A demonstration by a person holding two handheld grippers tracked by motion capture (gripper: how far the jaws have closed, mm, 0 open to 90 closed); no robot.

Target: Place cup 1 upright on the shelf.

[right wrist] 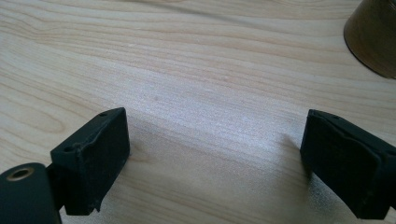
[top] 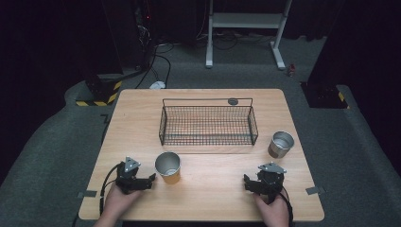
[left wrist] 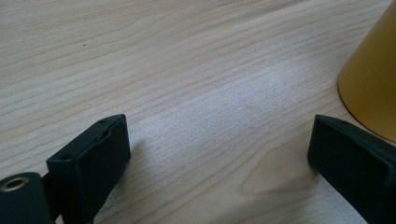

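Note:
A yellow cup [top: 168, 167] with a silvery inside stands upright on the wooden table [top: 203, 194], just right of my left gripper [top: 150, 179]. That gripper rests low near the front left, jaws wide open over bare wood, and the cup's yellow side [left wrist: 371, 84] shows at the right edge of the left gripper view. My left gripper [left wrist: 217, 154] holds nothing. A steel-coloured cup [top: 281, 144] stands at the right, beyond my right gripper [top: 247, 182]. My right gripper [right wrist: 215, 154] is open and holds nothing, with that cup's base [right wrist: 373, 32] at the top right.
A black wire basket [top: 208, 124] sits across the middle of the table, behind both cups. A small dark round object [top: 232, 101] lies behind the basket. Bare wood lies between the two grippers along the front edge.

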